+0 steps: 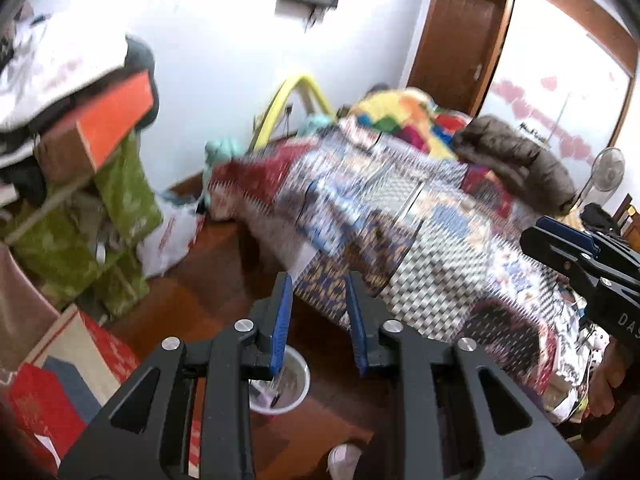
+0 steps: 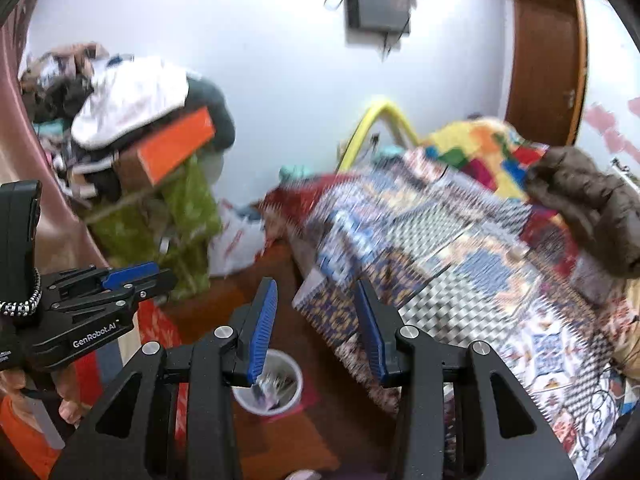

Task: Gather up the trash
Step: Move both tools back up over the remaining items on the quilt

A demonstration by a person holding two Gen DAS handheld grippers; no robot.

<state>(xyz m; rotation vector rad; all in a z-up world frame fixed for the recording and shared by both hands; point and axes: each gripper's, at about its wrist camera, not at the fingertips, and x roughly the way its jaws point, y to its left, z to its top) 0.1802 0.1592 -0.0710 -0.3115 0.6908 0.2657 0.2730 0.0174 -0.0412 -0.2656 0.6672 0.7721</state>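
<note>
A cluttered bedroom lay ahead: one bed under a patchwork quilt (image 1: 400, 216), red-brown wooden floor (image 1: 224, 280), one brown door (image 1: 460, 40). One white trash bin (image 2: 269, 384) stood on the floor just below both grippers. The left gripper (image 1: 316, 320) and right gripper (image 2: 316, 320) were each spread, holding nothing.

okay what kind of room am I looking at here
Most likely a lived-in bedroom. A bed covered by a patchwork quilt fills the right side, clothes and boxes are heaped in a pile against the wall, and a small waste bin stands on the wooden floor.
</note>
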